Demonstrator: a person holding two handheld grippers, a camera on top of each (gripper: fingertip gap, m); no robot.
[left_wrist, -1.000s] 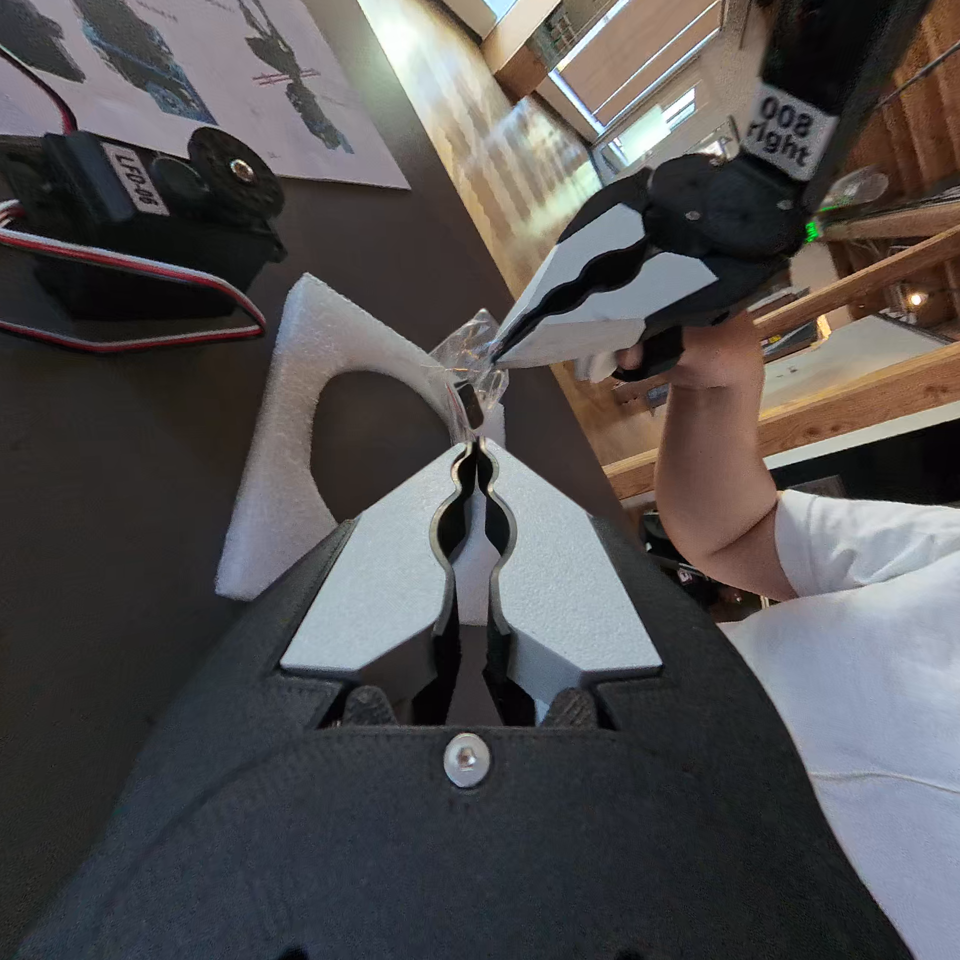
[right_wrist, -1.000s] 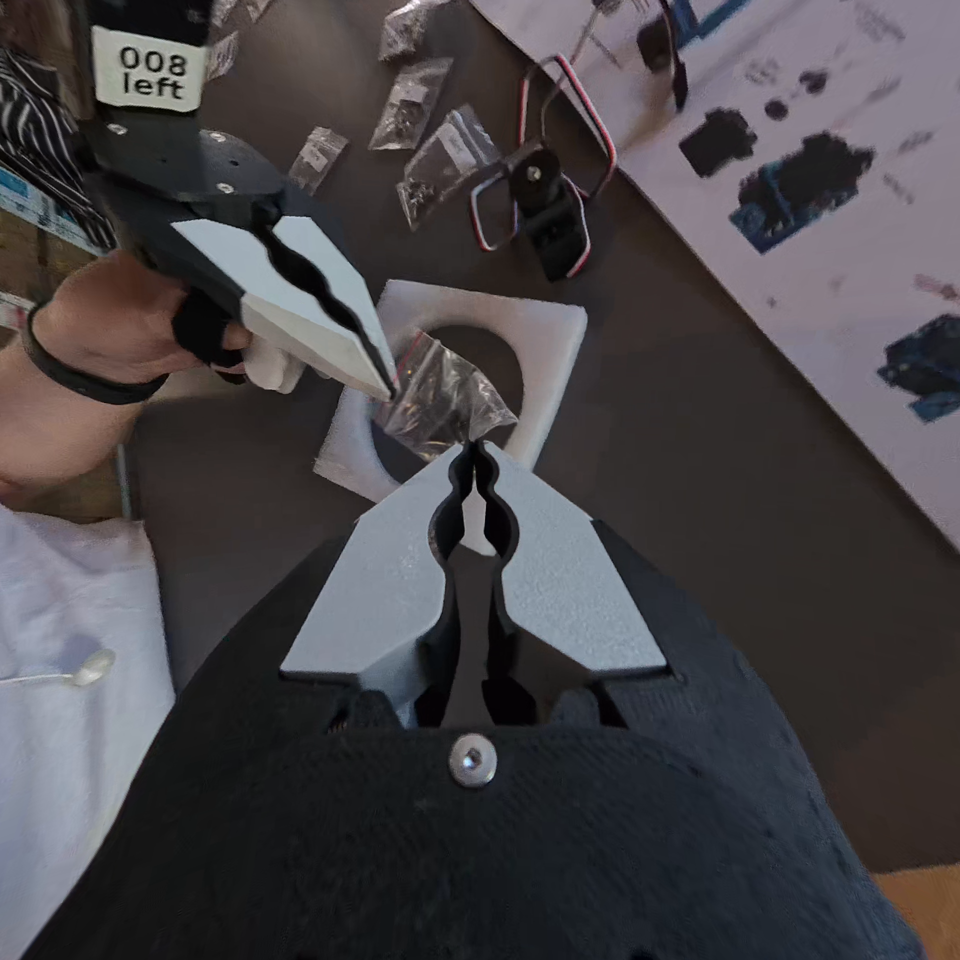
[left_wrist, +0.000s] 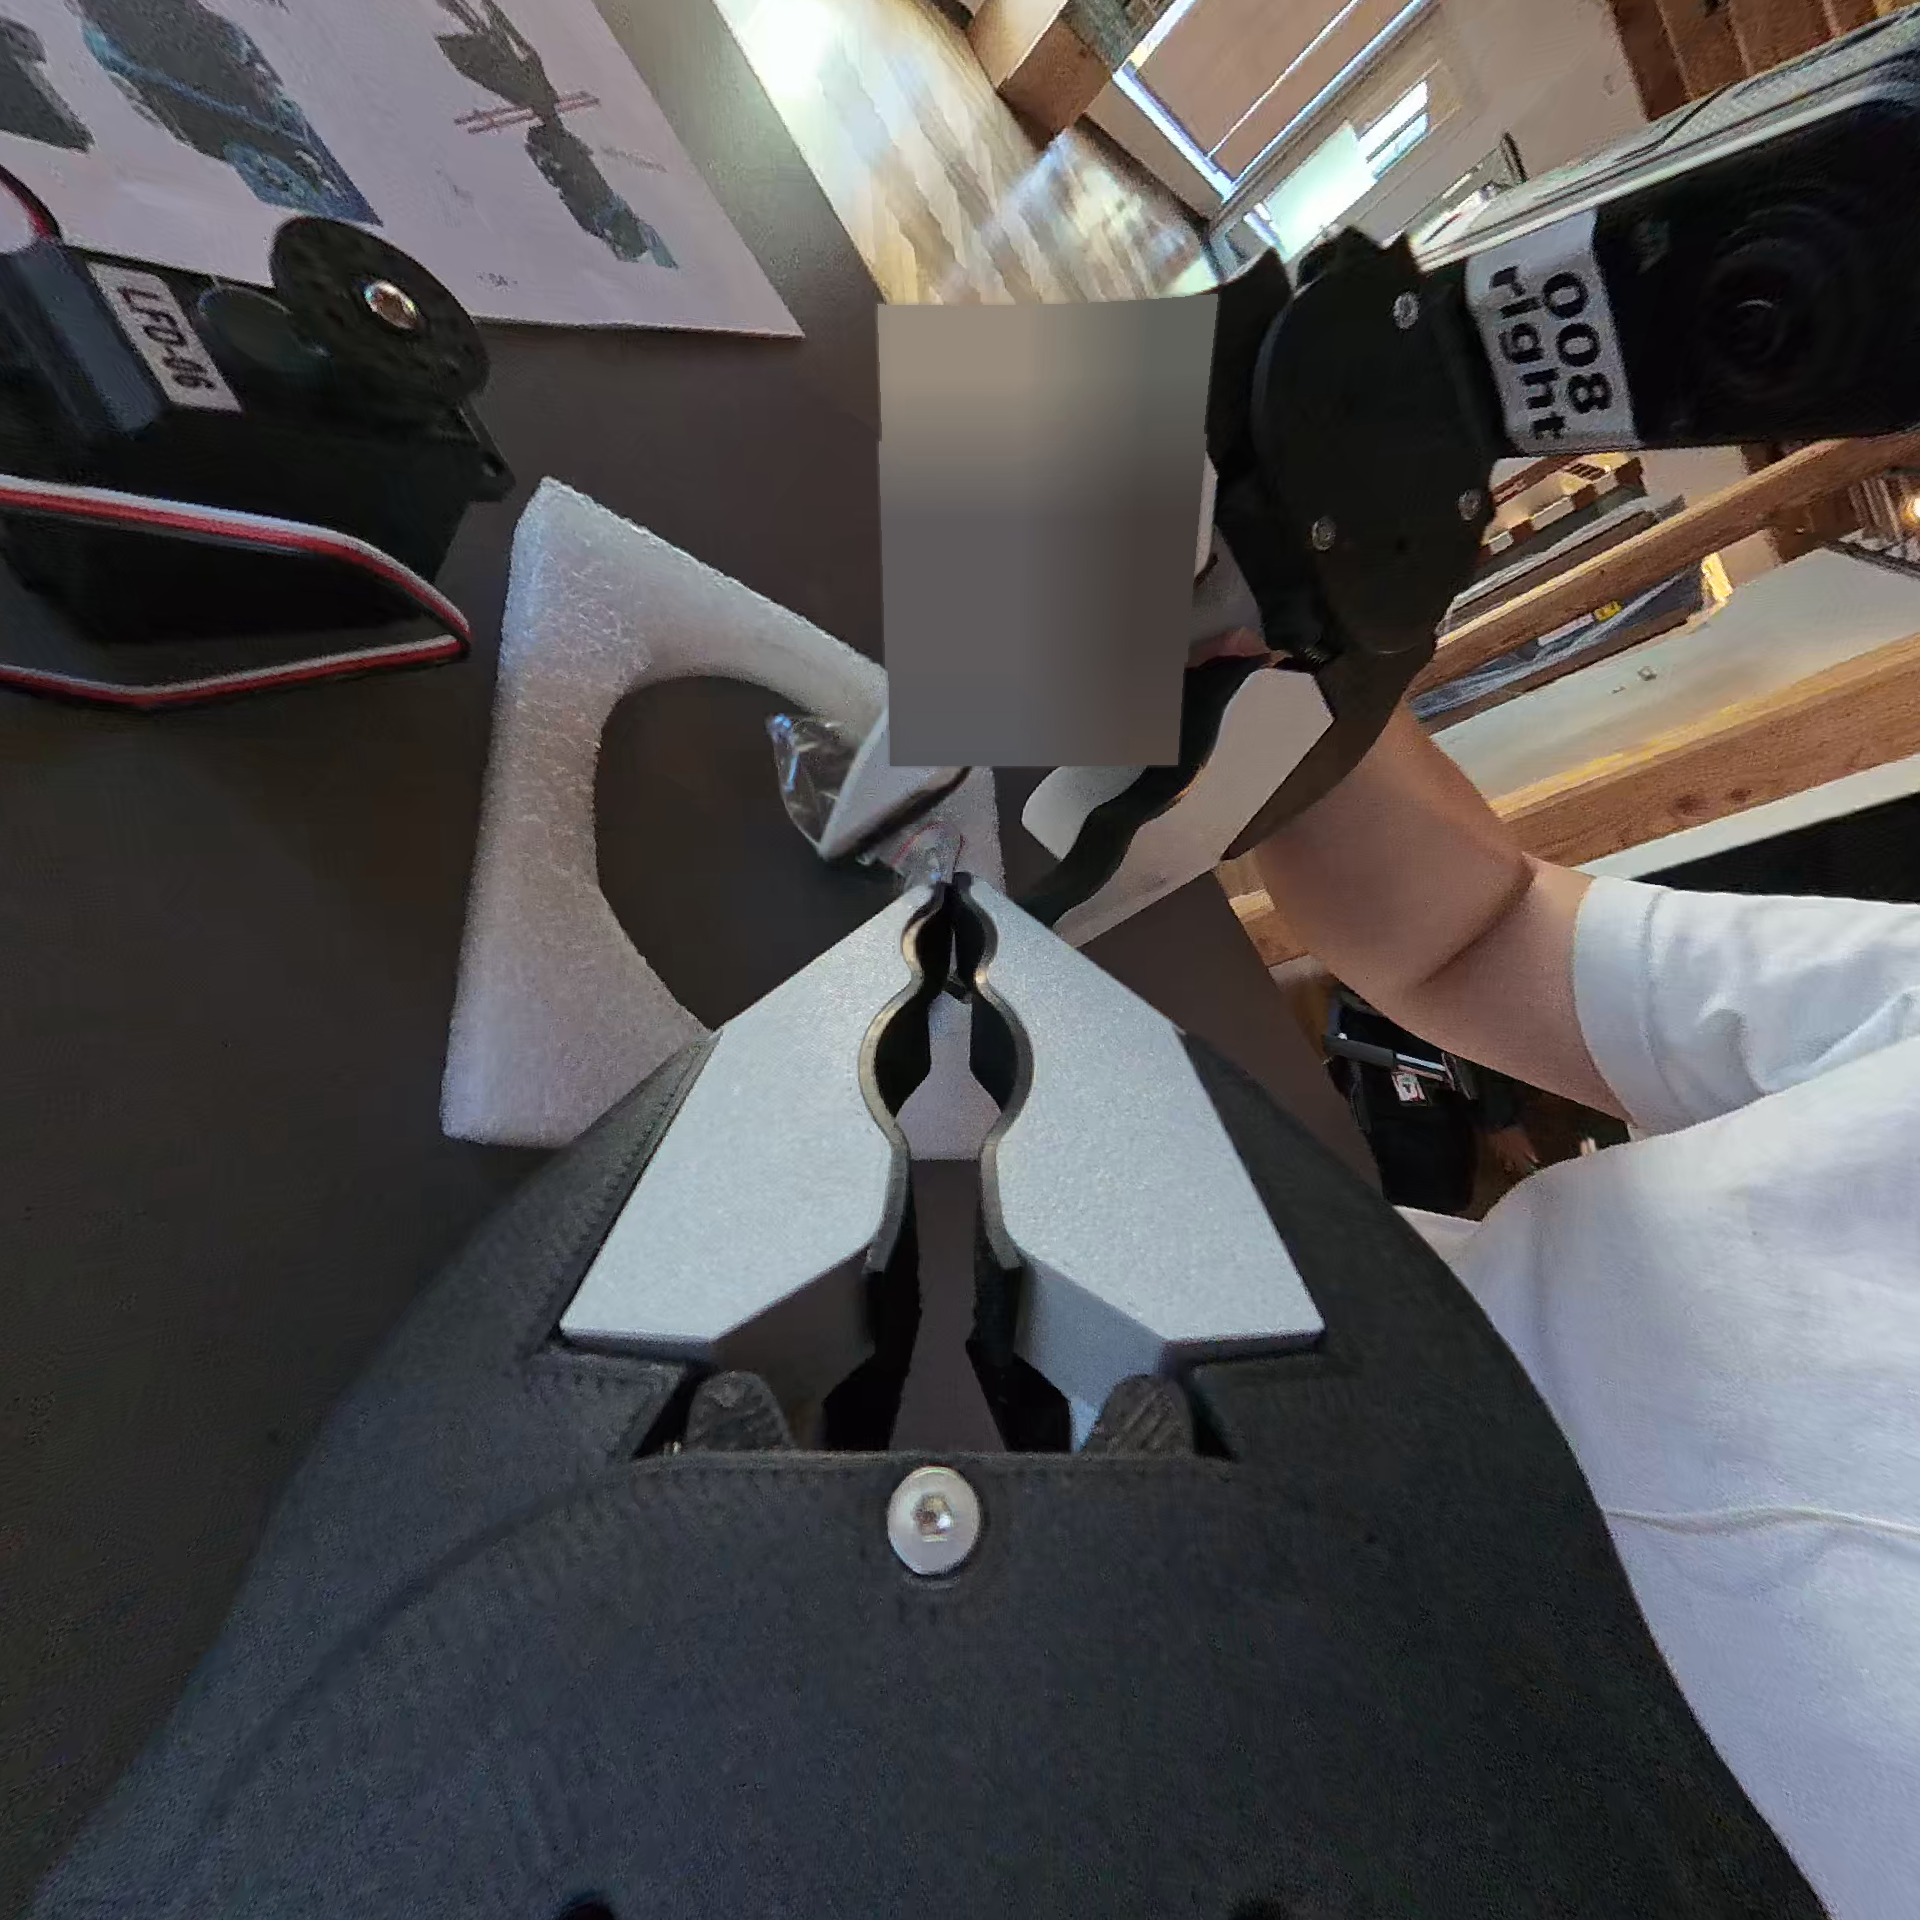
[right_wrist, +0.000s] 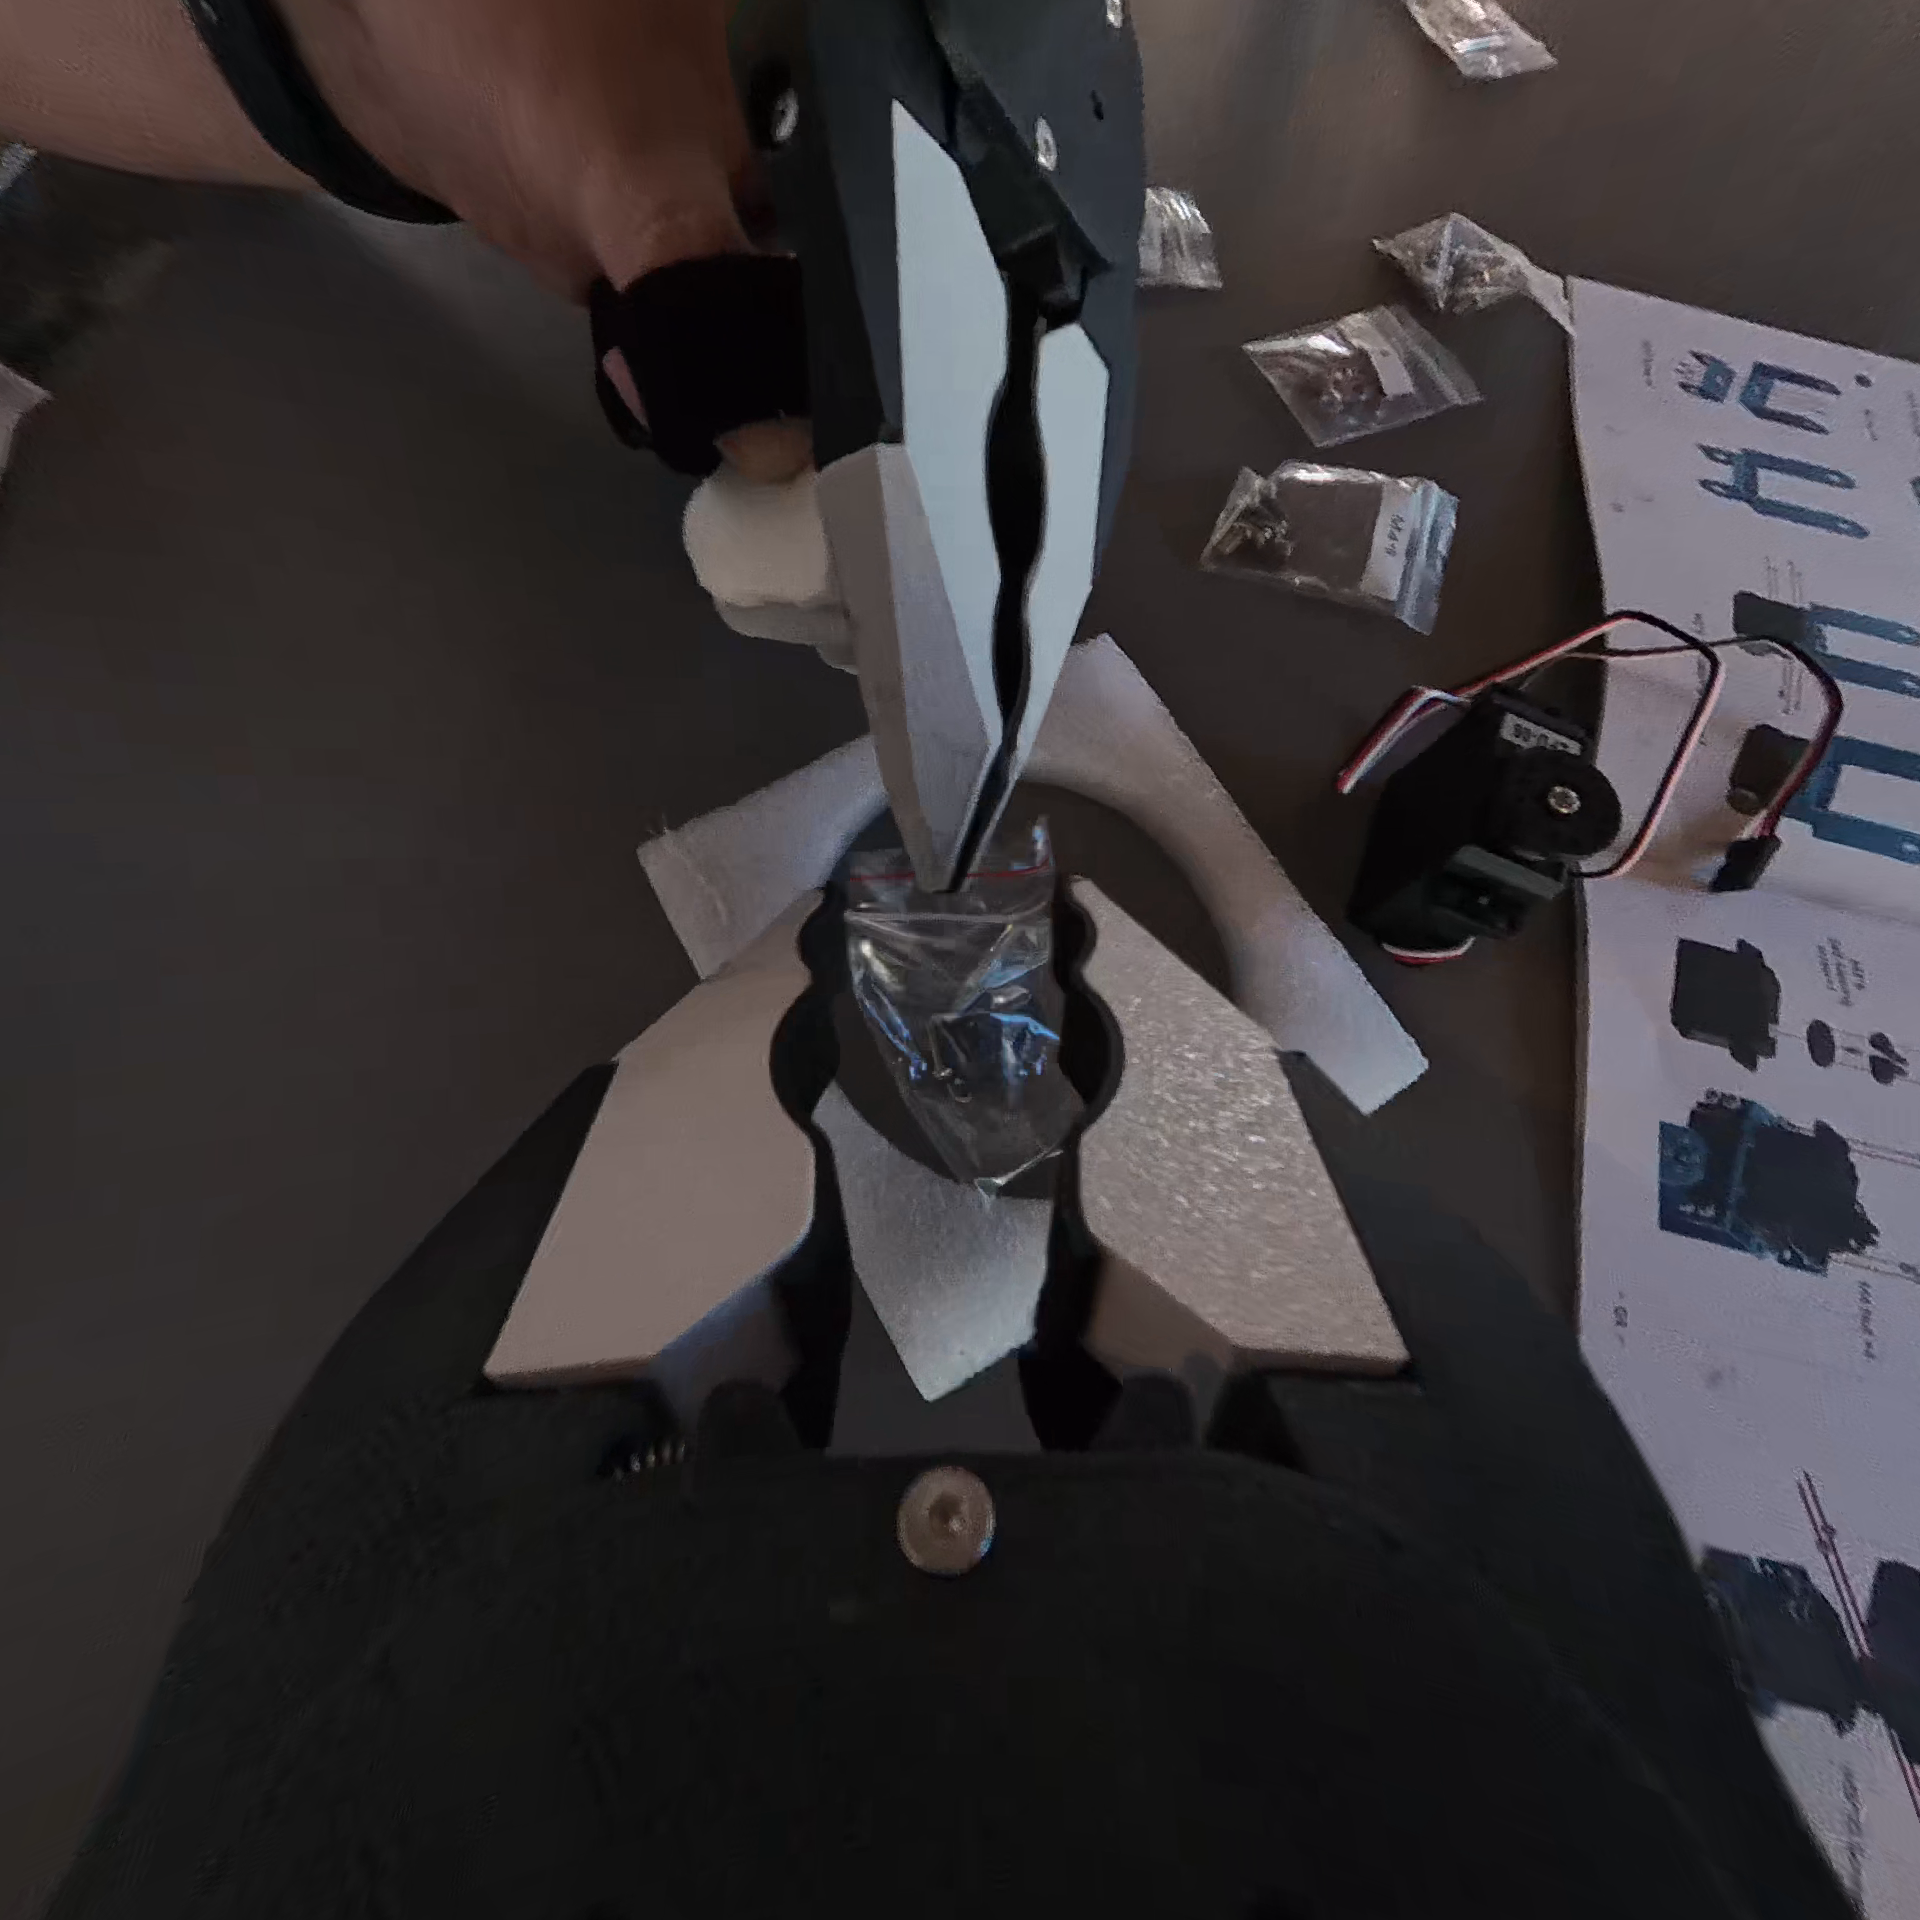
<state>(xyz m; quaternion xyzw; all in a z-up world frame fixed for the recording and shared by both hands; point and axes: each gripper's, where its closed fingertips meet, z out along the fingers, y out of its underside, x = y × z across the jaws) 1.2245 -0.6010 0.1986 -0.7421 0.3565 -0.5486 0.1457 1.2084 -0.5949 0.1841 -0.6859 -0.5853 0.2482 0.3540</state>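
Right wrist view: a small clear zip bag (right_wrist: 961, 1029) with dark little parts inside hangs above the white foam piece (right_wrist: 1195, 821), over its round cut-out. The bag is off the table. Its top edge, along the red zip line, is pinched between the tips of the left gripper (right_wrist: 951, 878), which comes down from above the foam and is clenched on that edge. Whether the zip strip is sealed or parted cannot be told.

The right gripper (right_wrist: 951, 914) is released, with its 2 fingers spread wide. The bag's body hangs in the gap between them, below the left gripper's tips. Whether either finger touches the plastic cannot be told.

In the left wrist view a mosaic patch covers part of the right gripper. A crumpled bit of the bag shows beside that gripper's white finger, over the foam's far arm.

The foam lies flat on the dark table (right_wrist: 312, 727). Just beyond the foam's right side lies a black servo (right_wrist: 1455, 831) with a red, white and black lead. Past the servo is a white printed sheet (right_wrist: 1714, 935) with pictures of parts. Beyond the foam's far edge, several more small clear bags (right_wrist: 1340, 540) lie on the table, well apart from both grippers.
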